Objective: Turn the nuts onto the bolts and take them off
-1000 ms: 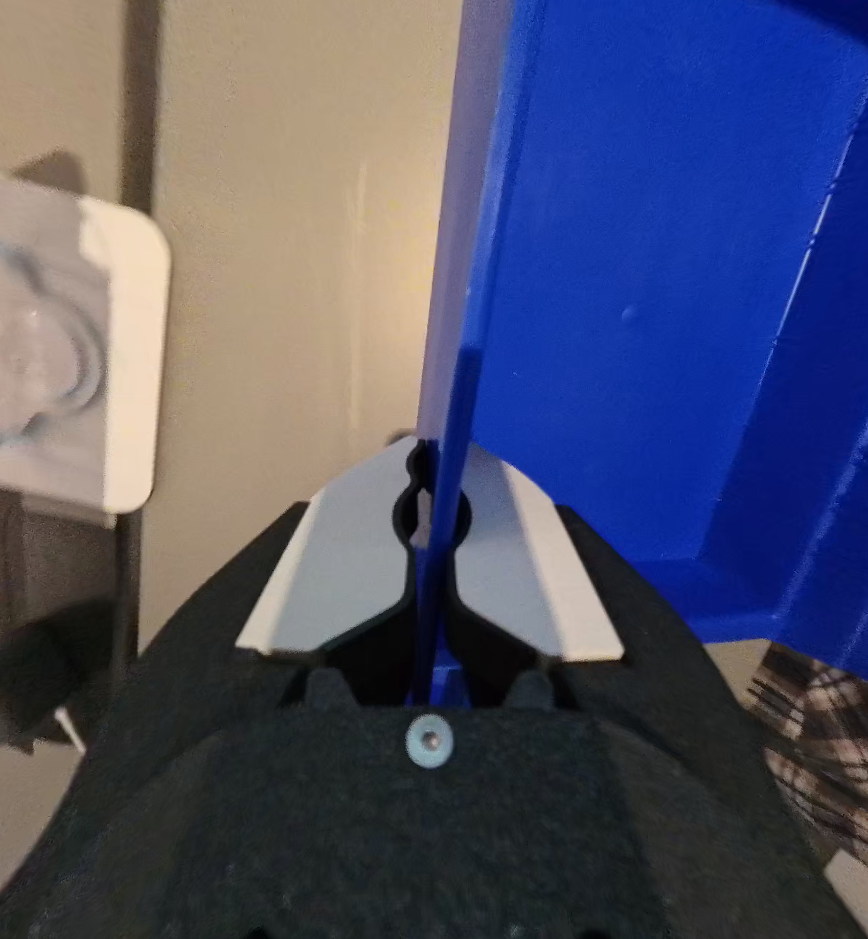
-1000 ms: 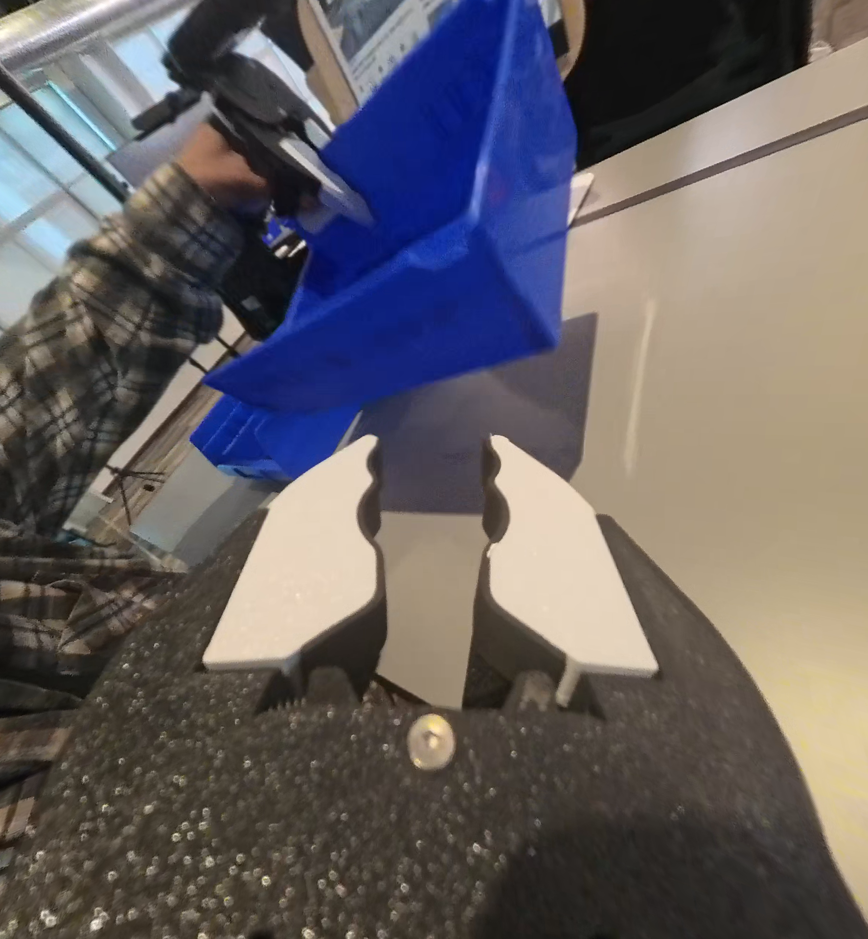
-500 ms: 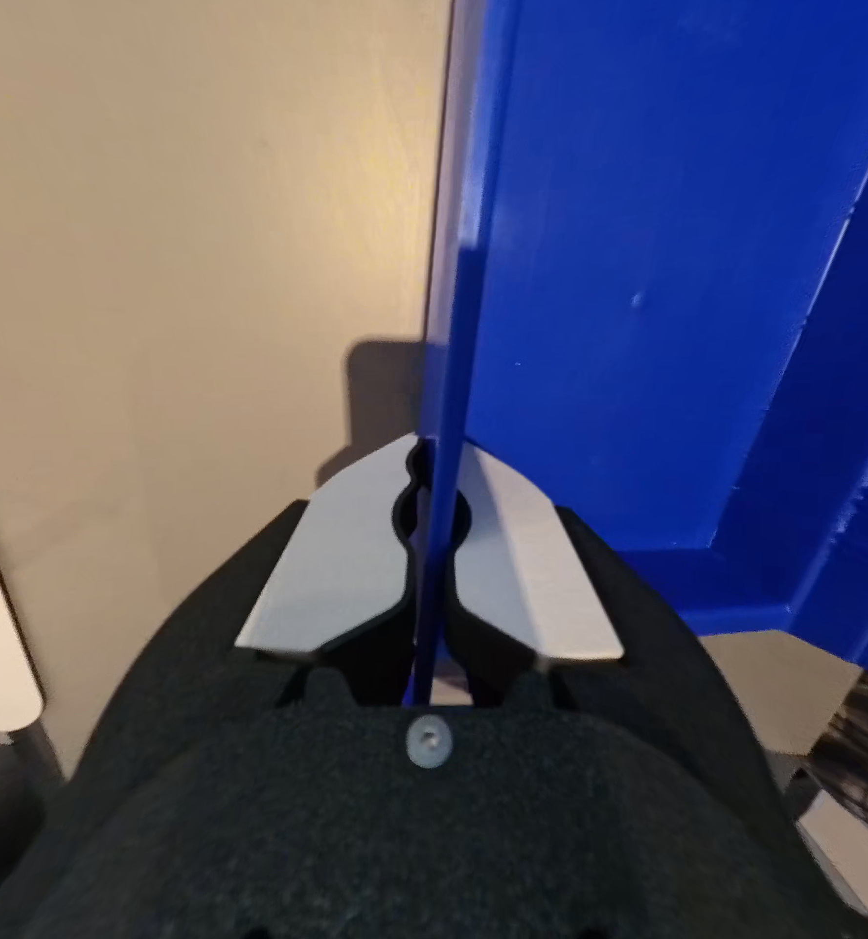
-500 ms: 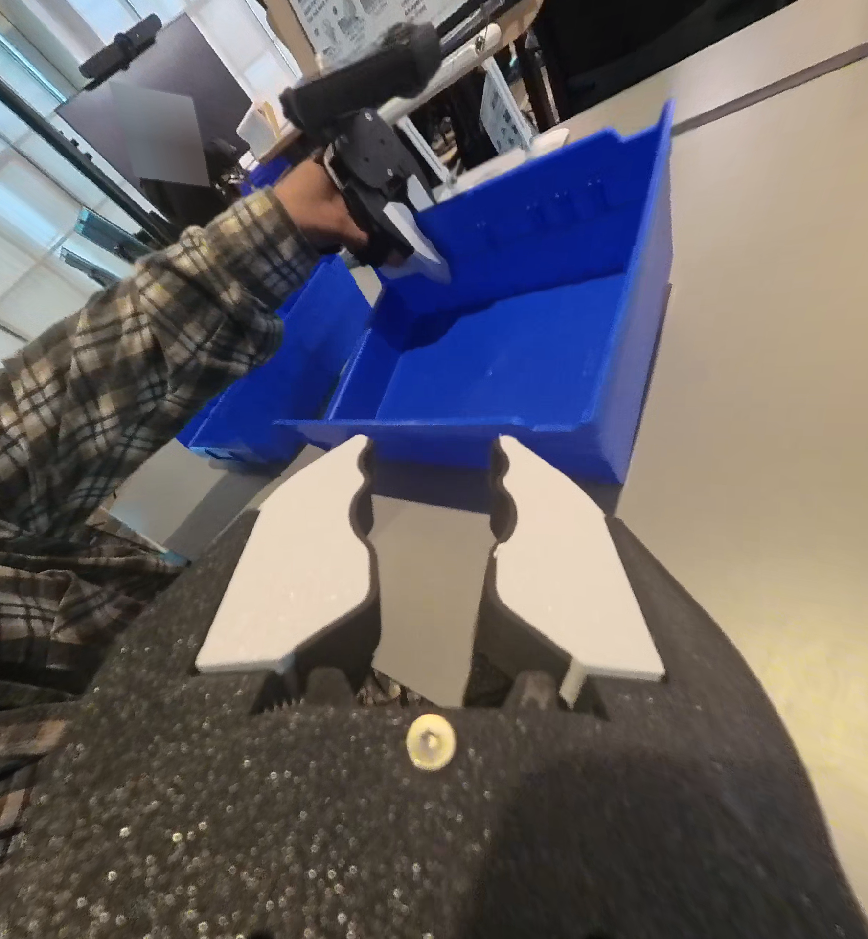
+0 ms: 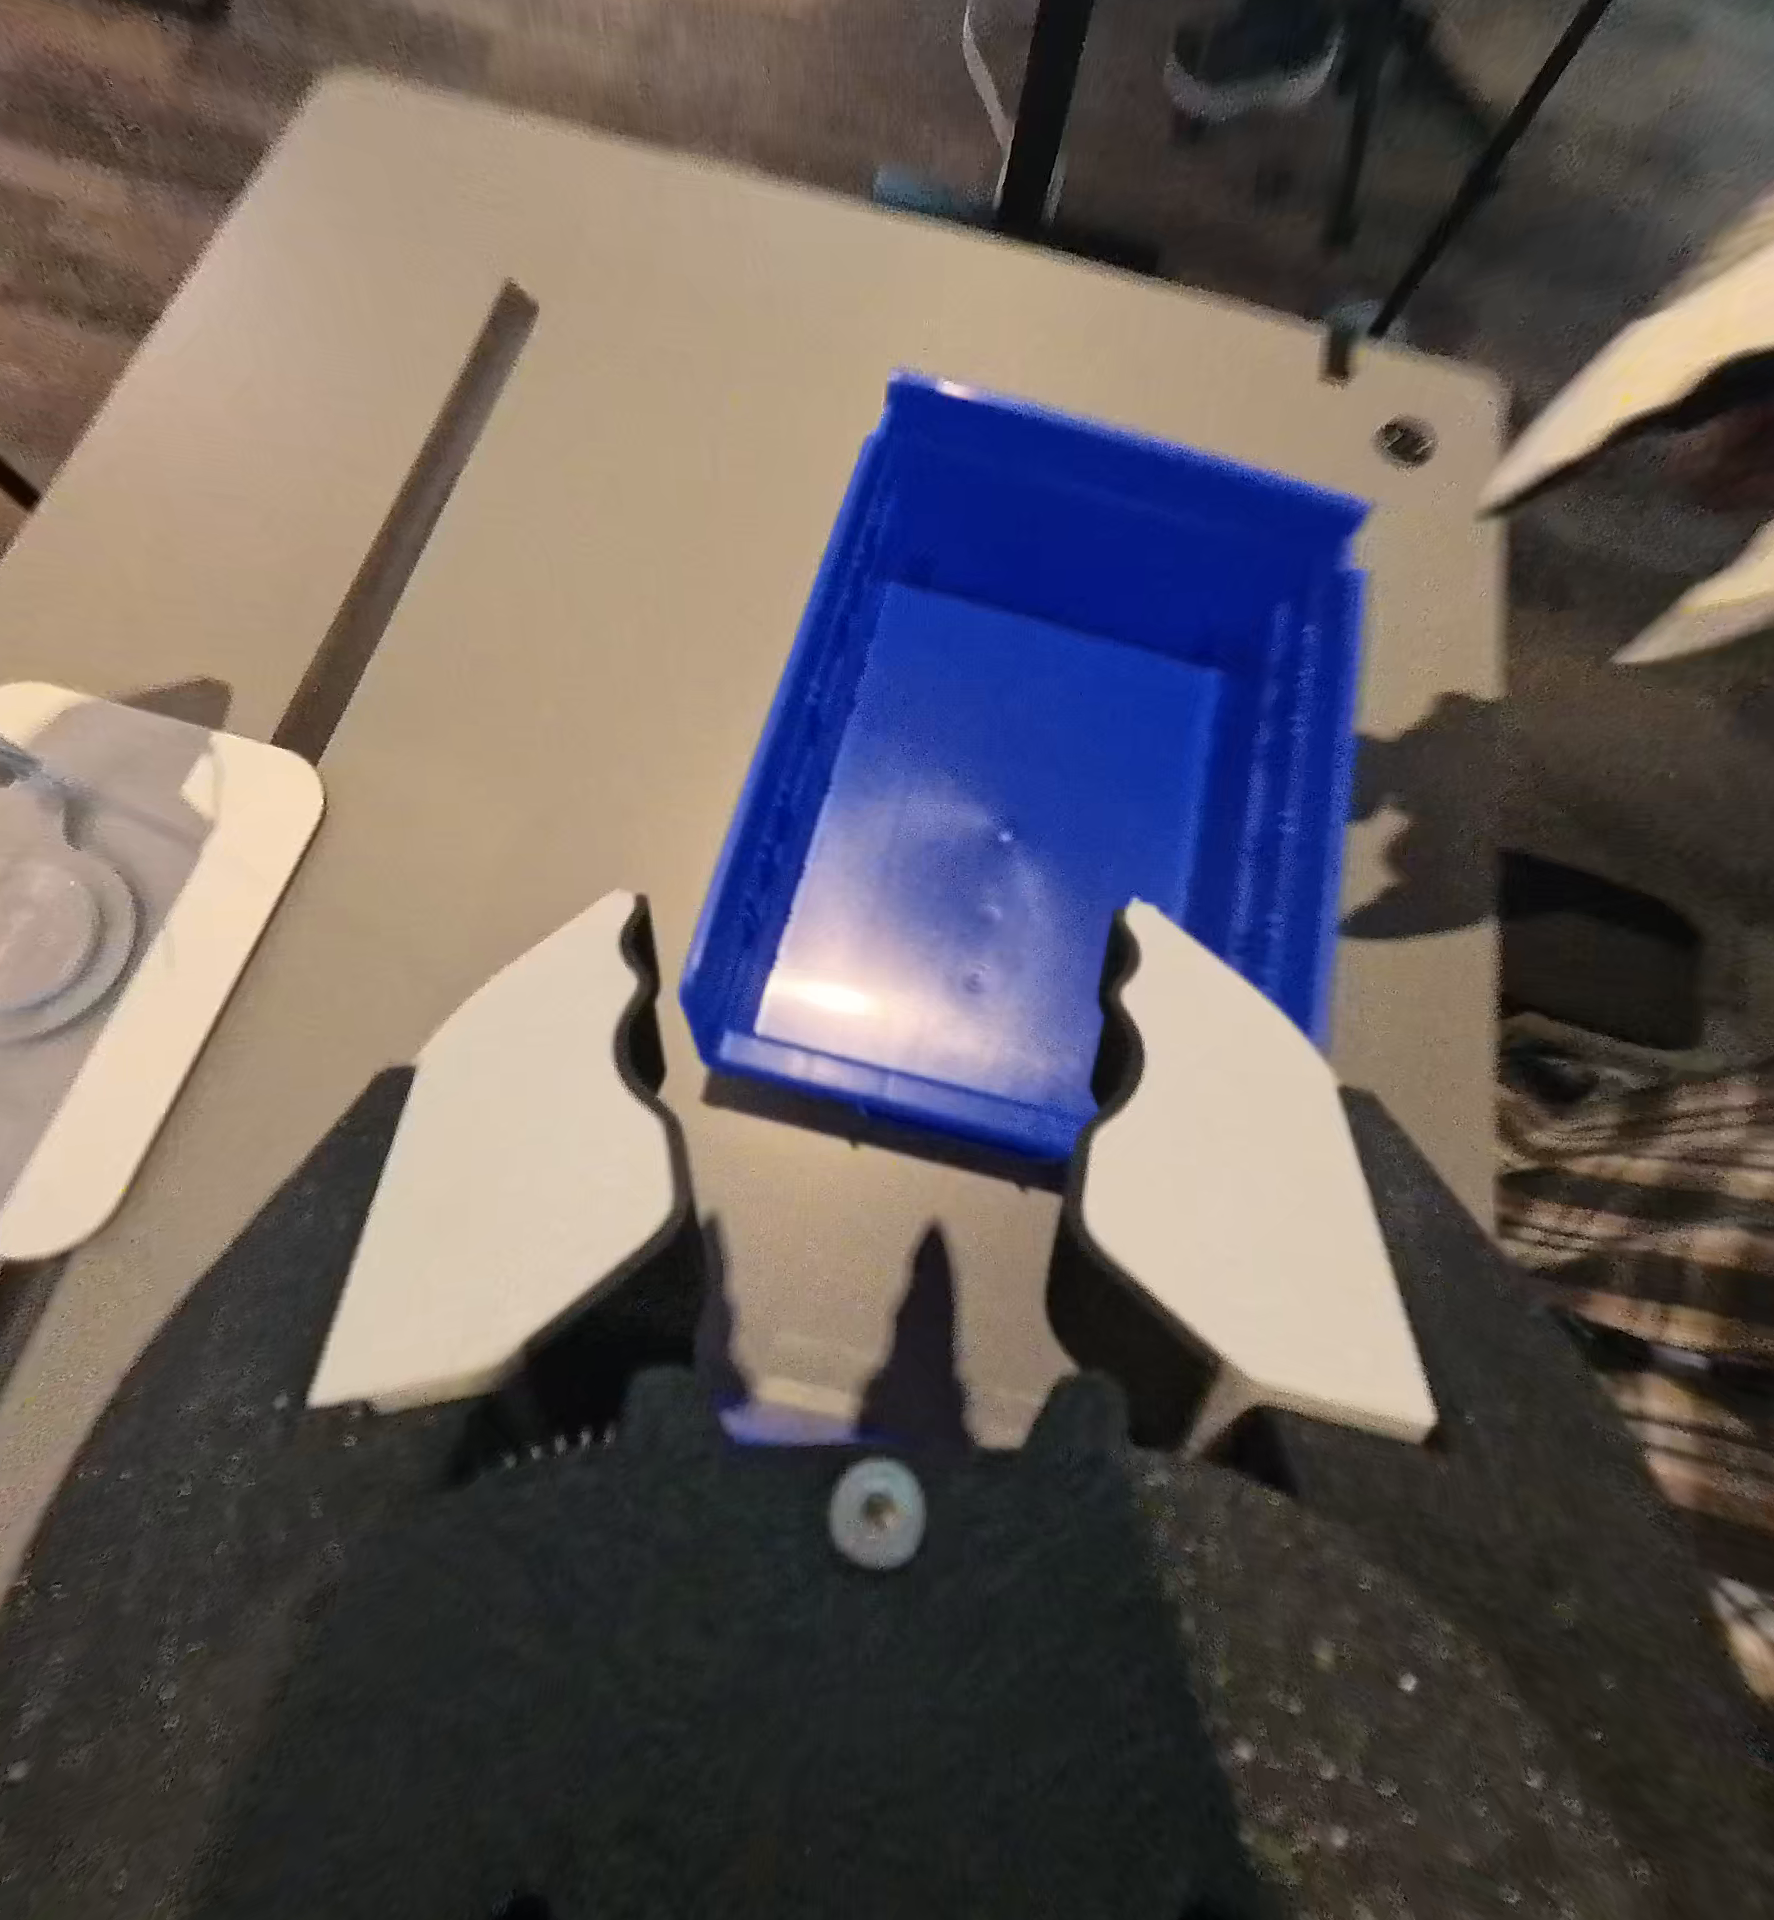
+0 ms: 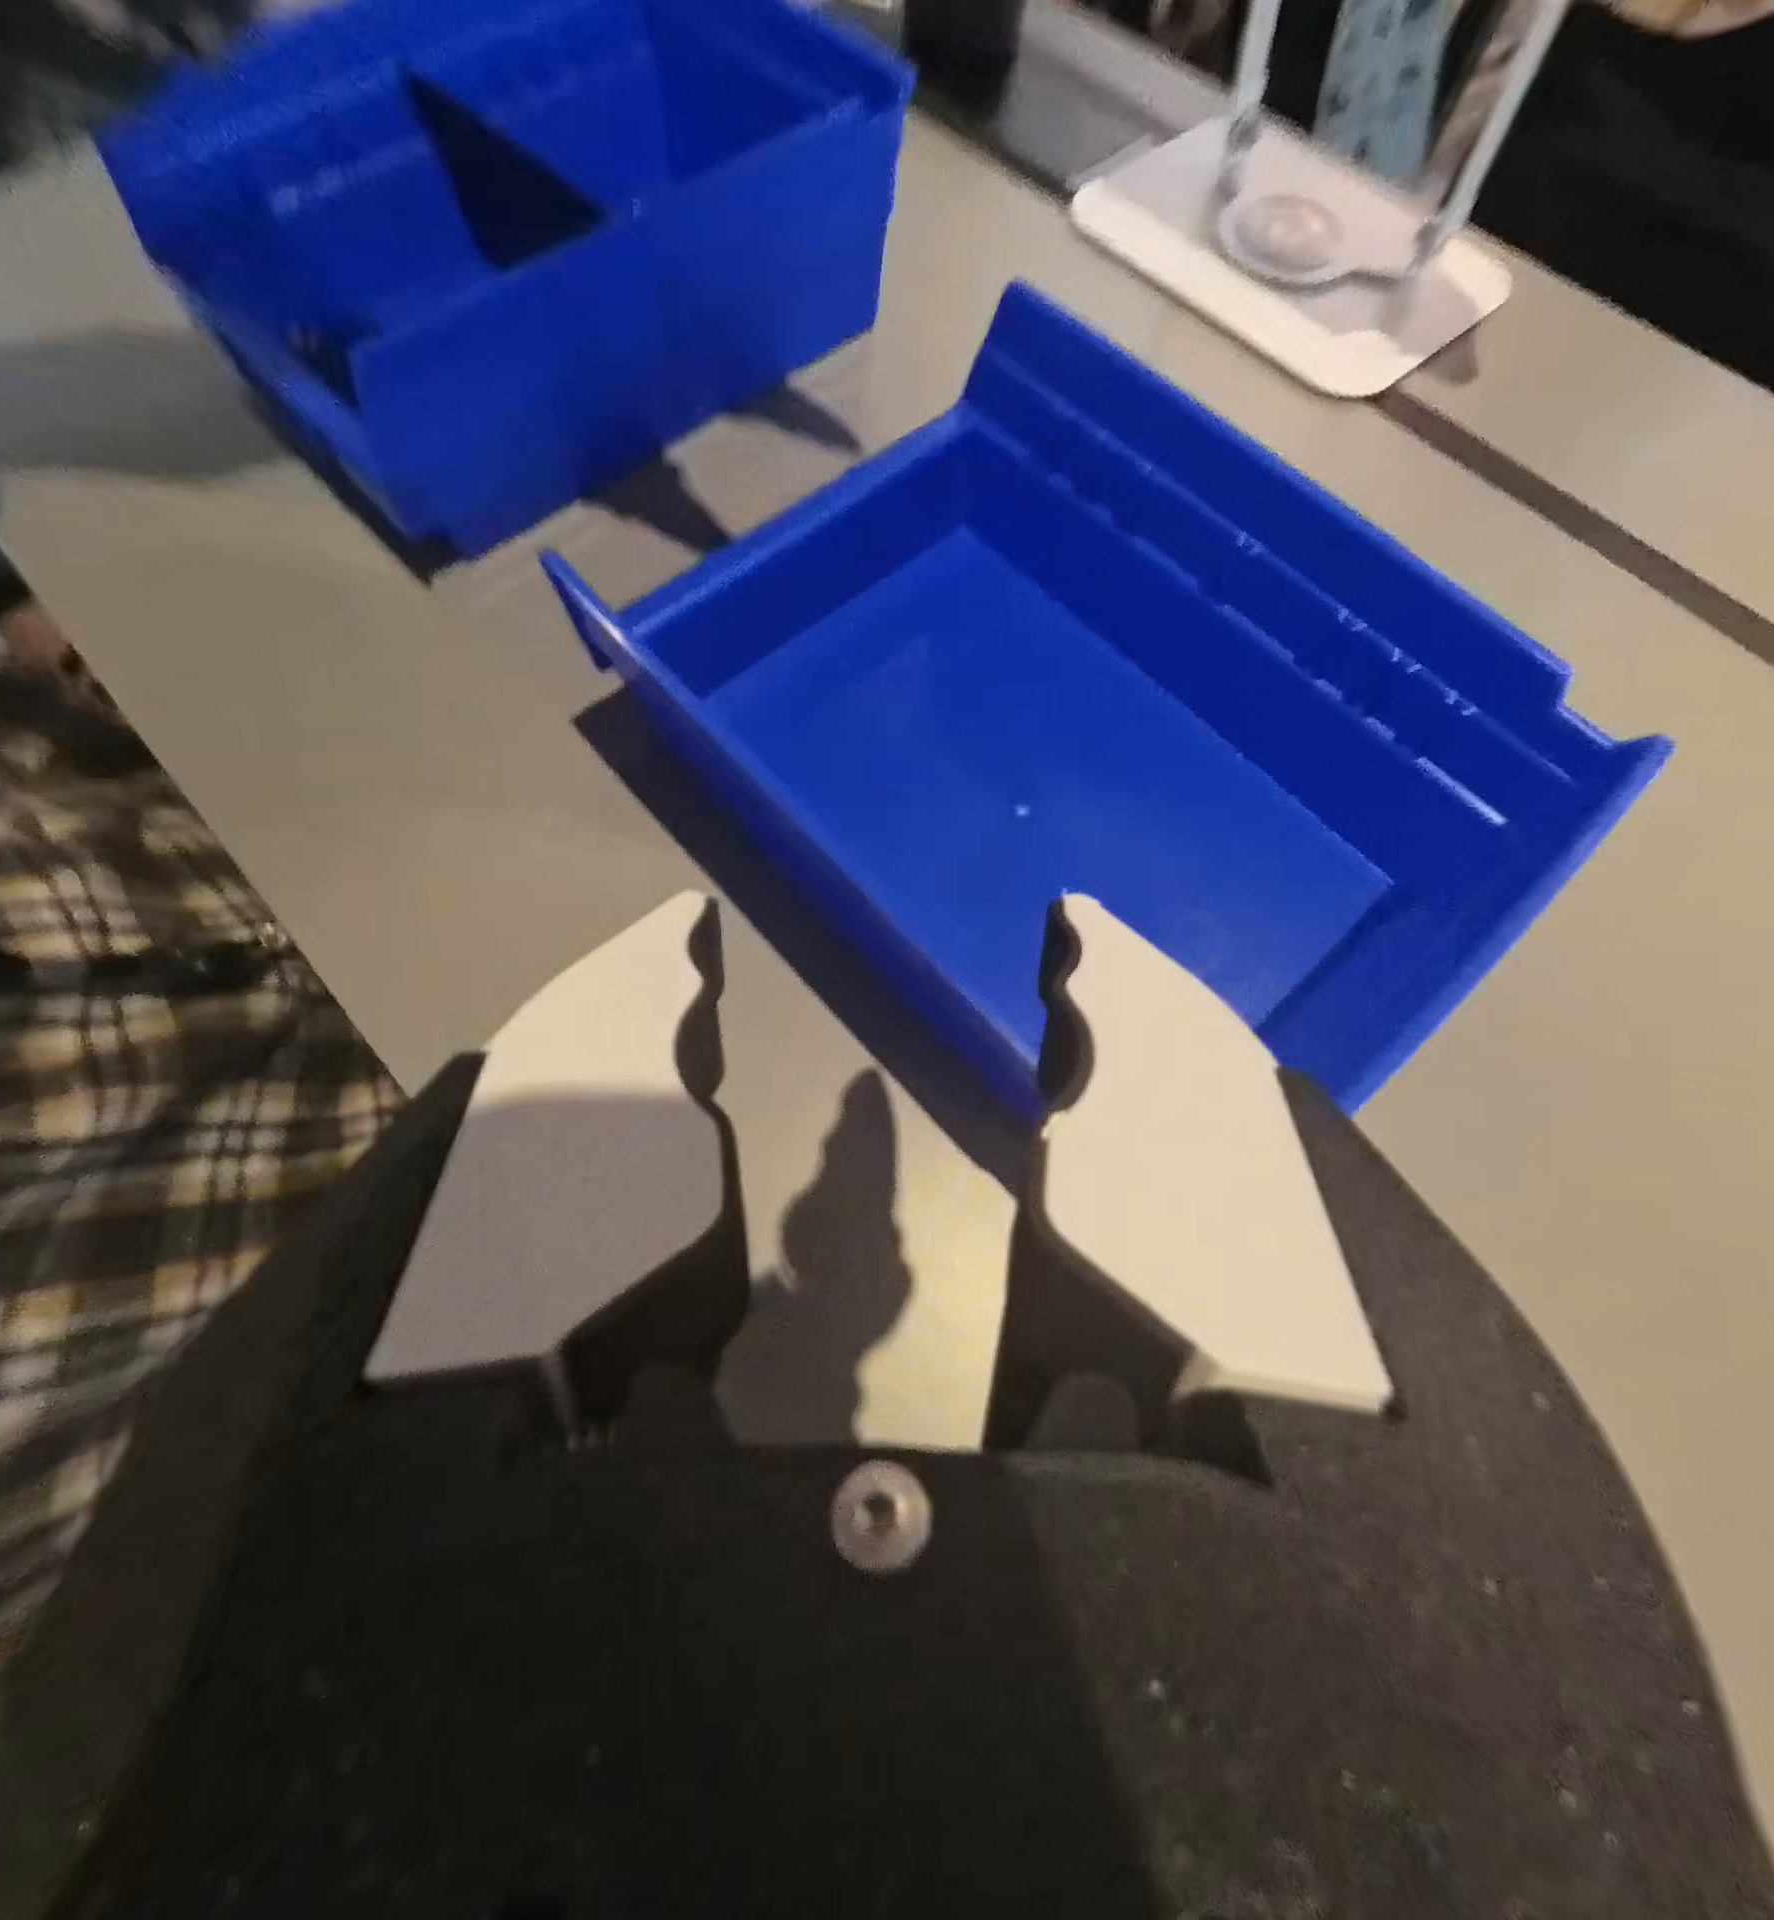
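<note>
Surroundings: beige tabletop with a dark seam running across it; dim floor and stand legs beyond its far edge.
Near bin: empty blue bin sits flat on the tabletop, its floor bare in both views.
Second bin: another blue bin stands just behind the first, with dividers inside; its contents are too blurred for me to make out.
Side items: a white tray carries a clear glass, off to one side of the bins.
Left tool: my jaws are spread wide and hold nothing; I hover above the near end of the empty bin.
Right tool: spread moderately wide, also empty, with one finger over the bin's near wall.
Nuts and bolts: none visible anywhere; I judge they may lie in the divided bin, but I cannot tell.
Sleeve: plaid sleeve at the left edge of the right wrist view.
Risk: reaching across for parts, my tool could catch the light empty bin's rim and shove it into the glass.
Risk two: small nuts could slip from wide jaws and roll off the tabletop.
</note>
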Action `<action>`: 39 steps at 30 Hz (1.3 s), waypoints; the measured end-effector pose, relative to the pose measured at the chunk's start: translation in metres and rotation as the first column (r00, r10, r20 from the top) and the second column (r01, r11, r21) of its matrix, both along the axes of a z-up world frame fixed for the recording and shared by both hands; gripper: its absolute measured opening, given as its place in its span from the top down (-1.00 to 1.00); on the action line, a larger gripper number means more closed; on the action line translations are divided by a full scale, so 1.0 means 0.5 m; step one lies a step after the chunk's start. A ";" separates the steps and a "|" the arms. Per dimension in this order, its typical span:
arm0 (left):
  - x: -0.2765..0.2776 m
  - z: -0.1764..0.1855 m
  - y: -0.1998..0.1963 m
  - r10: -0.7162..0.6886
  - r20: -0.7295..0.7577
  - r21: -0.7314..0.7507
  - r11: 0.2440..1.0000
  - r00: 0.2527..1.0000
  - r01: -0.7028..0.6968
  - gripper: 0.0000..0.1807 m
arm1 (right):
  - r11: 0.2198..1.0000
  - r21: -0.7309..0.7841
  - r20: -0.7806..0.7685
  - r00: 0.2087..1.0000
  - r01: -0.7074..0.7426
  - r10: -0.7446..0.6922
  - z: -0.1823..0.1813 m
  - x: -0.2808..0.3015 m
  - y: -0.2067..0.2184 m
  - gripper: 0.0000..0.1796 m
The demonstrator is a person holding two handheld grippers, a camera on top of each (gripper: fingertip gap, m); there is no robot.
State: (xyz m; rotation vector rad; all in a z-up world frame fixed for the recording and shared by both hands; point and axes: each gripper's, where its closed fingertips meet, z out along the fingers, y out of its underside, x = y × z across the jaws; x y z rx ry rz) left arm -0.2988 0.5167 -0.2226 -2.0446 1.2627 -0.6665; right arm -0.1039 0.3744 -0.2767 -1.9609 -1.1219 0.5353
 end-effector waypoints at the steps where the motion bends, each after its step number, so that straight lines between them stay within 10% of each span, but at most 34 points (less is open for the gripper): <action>1: -0.033 0.021 -0.030 0.006 0.052 0.006 1.000 0.999 -0.007 0.11 | 1.000 -0.005 0.052 0.999 -0.014 0.014 -0.006 -0.001 0.006 0.35; 15: -0.488 -0.031 -0.439 0.302 0.478 -0.128 0.953 0.825 -0.275 0.25 | 0.807 -0.342 0.194 0.877 0.481 -0.440 -0.104 0.124 0.219 0.49; 24: -0.544 -0.076 -0.467 0.340 0.499 -0.179 0.940 0.797 -0.290 0.26 | 0.684 -0.478 0.424 0.827 0.551 -0.369 -0.175 0.146 0.259 0.92; 39: -0.479 -0.089 -0.468 0.284 0.460 -0.202 0.956 0.841 -0.212 0.28 | 0.879 -0.355 0.647 0.762 0.319 -0.015 -0.173 0.172 0.515 0.90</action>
